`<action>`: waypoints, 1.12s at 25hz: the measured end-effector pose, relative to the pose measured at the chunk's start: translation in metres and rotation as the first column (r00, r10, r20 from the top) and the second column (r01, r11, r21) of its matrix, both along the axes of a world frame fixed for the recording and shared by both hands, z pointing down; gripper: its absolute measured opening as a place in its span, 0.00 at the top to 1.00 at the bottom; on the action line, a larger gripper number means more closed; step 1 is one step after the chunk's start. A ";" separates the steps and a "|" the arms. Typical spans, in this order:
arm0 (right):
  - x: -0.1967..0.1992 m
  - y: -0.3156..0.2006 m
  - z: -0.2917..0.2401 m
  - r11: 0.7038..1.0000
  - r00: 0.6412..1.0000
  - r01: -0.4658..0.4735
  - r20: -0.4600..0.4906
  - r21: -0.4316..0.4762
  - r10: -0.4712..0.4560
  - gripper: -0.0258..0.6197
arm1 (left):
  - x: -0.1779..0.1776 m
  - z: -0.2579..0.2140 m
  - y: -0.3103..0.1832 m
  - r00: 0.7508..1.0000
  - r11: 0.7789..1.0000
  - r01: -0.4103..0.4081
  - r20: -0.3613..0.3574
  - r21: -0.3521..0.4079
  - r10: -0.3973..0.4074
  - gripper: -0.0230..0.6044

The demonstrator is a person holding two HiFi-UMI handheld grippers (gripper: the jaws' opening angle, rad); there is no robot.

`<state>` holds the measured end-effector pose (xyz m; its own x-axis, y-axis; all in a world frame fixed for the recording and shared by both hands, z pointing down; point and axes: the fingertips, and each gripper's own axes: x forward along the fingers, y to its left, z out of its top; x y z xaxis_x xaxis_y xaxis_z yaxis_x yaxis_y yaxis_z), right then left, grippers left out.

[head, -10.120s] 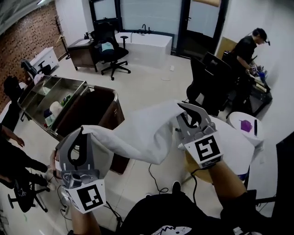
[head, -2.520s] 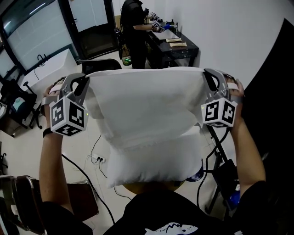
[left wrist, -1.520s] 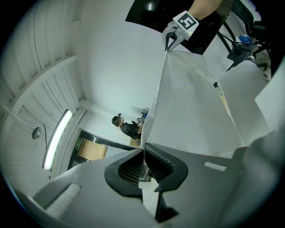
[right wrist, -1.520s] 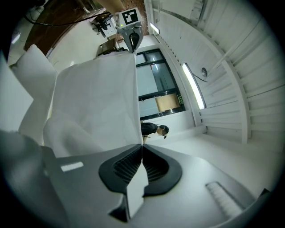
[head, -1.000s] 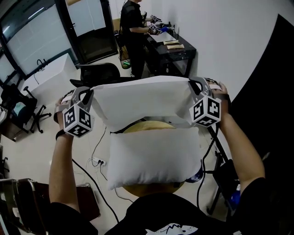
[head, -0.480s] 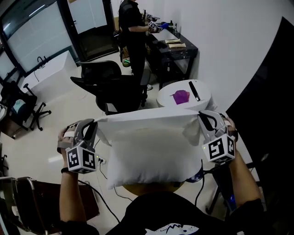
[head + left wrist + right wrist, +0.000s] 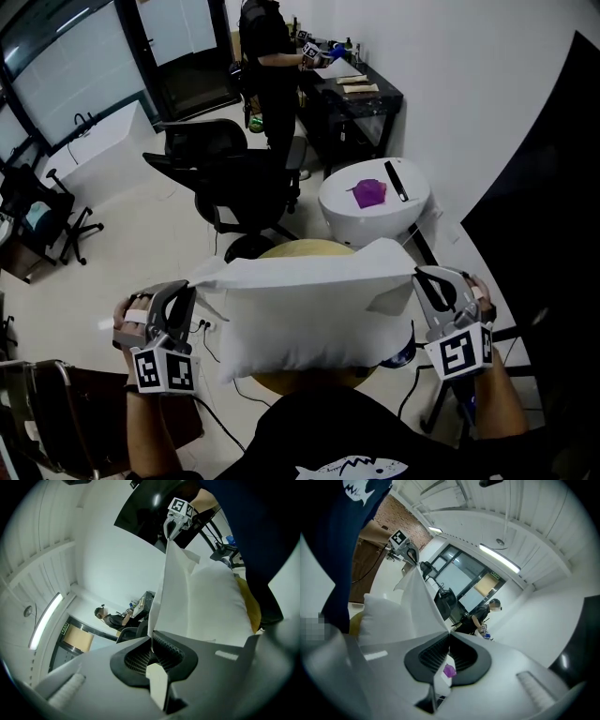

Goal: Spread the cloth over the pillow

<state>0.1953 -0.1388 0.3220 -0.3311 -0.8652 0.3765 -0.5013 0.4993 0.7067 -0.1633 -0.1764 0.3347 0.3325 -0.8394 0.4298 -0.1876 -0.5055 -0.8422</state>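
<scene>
A white pillow lies on a round yellow-topped stand right in front of me. The white cloth hangs taut between my two grippers and covers the pillow's far part. My left gripper is shut on the cloth's left corner, beside the pillow's left end. My right gripper is shut on the right corner, at the pillow's right end. In the left gripper view the cloth runs out of the closed jaws to the right gripper, over the pillow. In the right gripper view the cloth stretches to the left gripper.
A black office chair and a small white round table with a purple object stand beyond the stand. A person works at a black desk at the back. Cables lie on the floor at left.
Both grippers have come toward me and lower, drawing the cloth from beyond the pillow onto its top. Both stay shut on the corners.
</scene>
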 end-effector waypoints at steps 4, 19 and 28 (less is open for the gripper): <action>-0.005 0.037 0.026 0.994 0.997 0.065 -0.032 -0.090 -0.068 0.94 | -0.006 0.035 0.040 0.999 0.994 -0.038 0.013 -0.101 0.039 0.96; -0.024 0.145 0.135 0.838 0.966 0.254 0.080 -0.483 -0.247 0.94 | -0.026 0.195 0.181 0.963 0.764 -0.207 0.010 -0.611 0.269 0.96; -0.015 0.188 0.253 0.705 0.970 0.204 0.046 -0.680 -0.237 0.94 | -0.025 0.283 0.210 0.932 0.623 -0.203 0.046 -0.755 0.361 0.96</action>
<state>0.1805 0.0494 0.5753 -0.4496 -0.2792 0.8485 -0.2935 0.9433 0.1549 -0.1880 0.0332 0.6181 0.3510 -0.1045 0.9305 0.1819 -0.9672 -0.1773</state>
